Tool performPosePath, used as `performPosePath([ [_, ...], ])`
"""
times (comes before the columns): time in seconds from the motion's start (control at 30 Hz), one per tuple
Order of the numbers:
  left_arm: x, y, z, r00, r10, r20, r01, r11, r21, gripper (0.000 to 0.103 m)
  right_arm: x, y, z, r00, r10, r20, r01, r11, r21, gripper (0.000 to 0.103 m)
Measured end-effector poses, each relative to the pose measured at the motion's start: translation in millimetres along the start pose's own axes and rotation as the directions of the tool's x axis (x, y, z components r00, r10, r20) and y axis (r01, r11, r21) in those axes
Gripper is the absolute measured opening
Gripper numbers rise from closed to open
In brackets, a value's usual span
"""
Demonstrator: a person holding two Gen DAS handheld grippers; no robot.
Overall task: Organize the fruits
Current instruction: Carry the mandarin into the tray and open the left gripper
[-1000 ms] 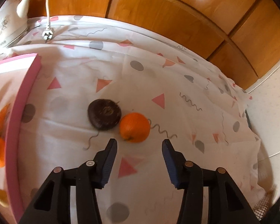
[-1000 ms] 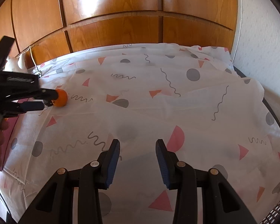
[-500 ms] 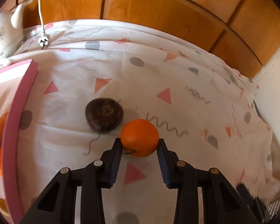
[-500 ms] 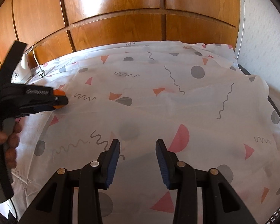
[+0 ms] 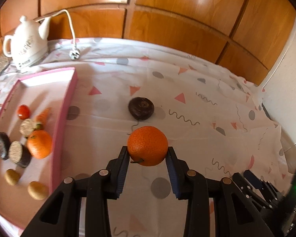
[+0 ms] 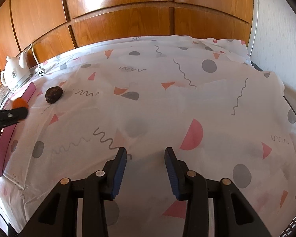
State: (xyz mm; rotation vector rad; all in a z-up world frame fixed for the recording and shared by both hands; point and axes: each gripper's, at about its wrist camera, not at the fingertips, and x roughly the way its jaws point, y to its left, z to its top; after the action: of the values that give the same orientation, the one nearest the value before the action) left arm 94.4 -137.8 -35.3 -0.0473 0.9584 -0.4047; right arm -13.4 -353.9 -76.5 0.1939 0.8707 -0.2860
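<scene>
My left gripper [image 5: 147,154] is shut on an orange [image 5: 147,145] and holds it above the patterned cloth. A dark round fruit [image 5: 141,108] lies on the cloth just beyond it; it also shows in the right wrist view [image 6: 53,94]. The pink-rimmed tray [image 5: 63,108] to the left holds a second orange [image 5: 39,146], a small tomato [image 5: 23,111], a carrot [image 5: 43,114], dark cut pieces and small potatoes. My right gripper [image 6: 146,157] is open and empty over the cloth, far right of the fruit. The left gripper [image 6: 8,115] with the orange [image 6: 19,103] shows at that view's left edge.
A white teapot [image 5: 26,43] with a cord and plug [image 5: 74,54] stands at the back left behind the tray. Wooden panels run along the back of the table. The cloth [image 6: 167,98] hangs over the table's right edge by a white wall.
My left gripper moved forward around the orange, shut on it and lifted it off the cloth, turning left so the tray is in view. The right gripper has barely moved.
</scene>
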Motion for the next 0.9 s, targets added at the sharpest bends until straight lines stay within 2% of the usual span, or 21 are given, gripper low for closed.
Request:
performPosePath([
  [0.2,-30.8,13.2,-4.3,0.998,0.008,0.060,-0.008,1.000,-0.012,0.038,-0.2,1.9,-1.0,1.000,-0.012,0.003,0.012,1.000,0.003,0.040],
  [0.4,-55.8,36.7,-8.7,0.995,0.024,0.096,-0.018,0.998,-0.063,0.038,-0.3,4.8,-0.2,1.000,-0.028,0.000,0.028,1.000,-0.008,0.040],
  [0.9,-78.1,91.5,-28.4,0.992,0.070,0.107,-0.048,0.981,-0.190,0.038,1.5,8.7,-1.2,0.998,-0.057,0.005,0.057,0.997,-0.043,0.041],
])
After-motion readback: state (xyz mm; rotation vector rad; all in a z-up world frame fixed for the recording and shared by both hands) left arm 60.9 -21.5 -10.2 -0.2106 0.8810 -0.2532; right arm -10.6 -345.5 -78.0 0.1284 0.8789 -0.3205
